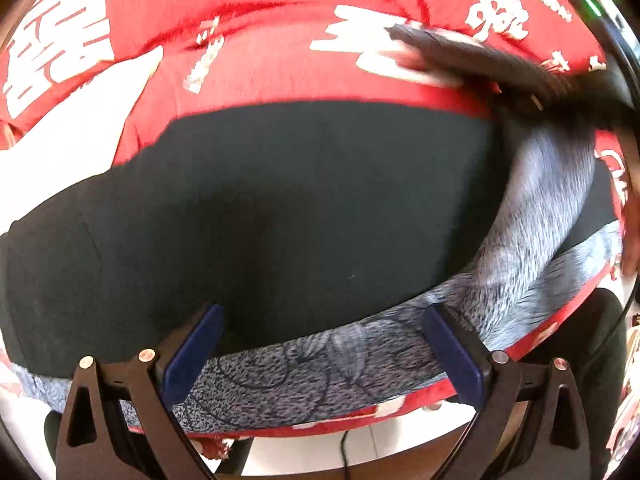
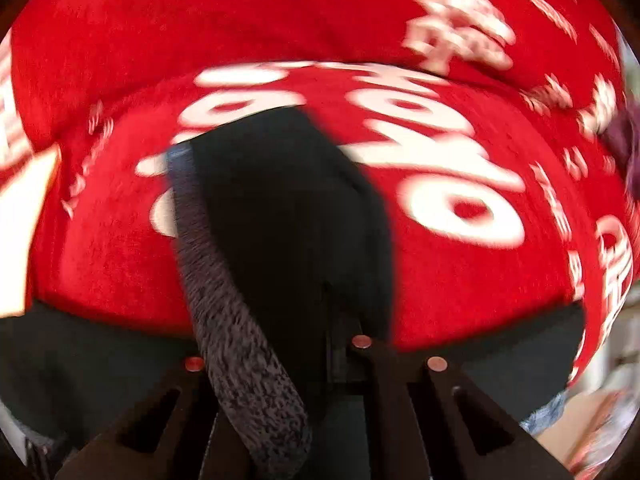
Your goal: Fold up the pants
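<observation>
In the left wrist view the left gripper (image 1: 320, 344) hangs over the near edge of the table (image 1: 404, 406), its two blue fingers (image 1: 192, 354) spread wide and released, closed on nothing. Between them runs the grey patterned waistband (image 1: 312, 364) of the black pants (image 1: 260, 208), which lie along that near edge on the red cloth with white lettering (image 1: 256, 60) that covers the table. Beyond the waistband the black cloth spreads broadly toward the middle of the table. Off its right end a grey band curves up and away, blurred, toward the right gripper (image 1: 480, 60), seen only as a dark smear over the red cloth farther back. In the right wrist view the right gripper (image 2: 280, 360) has its fingers drawn close together, clenched on a fold of the pants (image 2: 288, 208); the grey waistband (image 2: 224, 312) drapes across the left finger, and the black cloth rises from the fingers, with the red cloth (image 2: 460, 288) behind it.
</observation>
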The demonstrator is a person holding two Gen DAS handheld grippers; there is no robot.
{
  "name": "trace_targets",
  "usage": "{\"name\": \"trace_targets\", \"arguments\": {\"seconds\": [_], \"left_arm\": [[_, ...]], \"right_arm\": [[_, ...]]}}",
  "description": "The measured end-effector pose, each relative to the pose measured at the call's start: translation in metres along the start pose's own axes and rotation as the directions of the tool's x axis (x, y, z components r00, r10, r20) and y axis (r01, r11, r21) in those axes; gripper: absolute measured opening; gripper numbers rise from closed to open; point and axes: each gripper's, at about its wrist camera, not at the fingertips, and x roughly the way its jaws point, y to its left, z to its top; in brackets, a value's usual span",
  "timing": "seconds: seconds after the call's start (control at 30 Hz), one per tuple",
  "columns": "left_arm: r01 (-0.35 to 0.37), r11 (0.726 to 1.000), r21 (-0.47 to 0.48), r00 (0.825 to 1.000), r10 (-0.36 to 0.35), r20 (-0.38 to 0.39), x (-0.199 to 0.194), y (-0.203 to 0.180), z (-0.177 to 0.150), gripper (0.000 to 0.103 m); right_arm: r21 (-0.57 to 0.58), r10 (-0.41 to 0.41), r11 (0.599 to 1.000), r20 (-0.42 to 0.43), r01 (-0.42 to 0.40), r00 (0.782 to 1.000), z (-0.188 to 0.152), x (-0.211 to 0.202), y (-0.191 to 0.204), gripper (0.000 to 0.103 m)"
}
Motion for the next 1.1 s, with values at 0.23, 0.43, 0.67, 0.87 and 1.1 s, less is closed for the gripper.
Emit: {"name": "trace_targets", "arguments": {"seconds": [0.23, 0.43, 0.67, 0.87, 1.1], "left_arm": [[0.133, 0.985, 0.106, 0.991, -0.135, 0.011, -0.014, -0.048, 0.023, 0.101], [0.200, 0.957, 0.208, 0.976, -0.177, -0.124, 0.013, -0.112, 0.023, 0.101], [0.098, 0.960, 0.264, 0.992, -0.075, -0.097, 0.024, -0.132, 0.017, 0.101], [0.120, 0.965, 0.233, 0.990, -0.099, -0.098, 0.022, -0.125, 0.018, 0.101], [0.177, 0.974, 0.144, 0.984, -0.173, -0.036, 0.000, -0.112, 0.043, 0.101]], "right_arm": [[0.358, 0.257, 0.883, 0.173, -0.304, 0.951, -0.124, -0.029, -0.116, 0.008], [0.405, 0.357, 0.814, 0.218, -0.417, 0.908, -0.155, -0.021, -0.136, 0.019], [0.336, 0.229, 0.881, 0.310, -0.332, 0.923, -0.128, -0.053, -0.166, 0.087], [0.367, 0.350, 0.824, 0.268, -0.431, 0.898, -0.115, -0.031, -0.207, 0.041], [0.153, 0.310, 0.910, 0.364, -0.385, 0.878, -0.101, -0.085, -0.197, 0.008]]}}
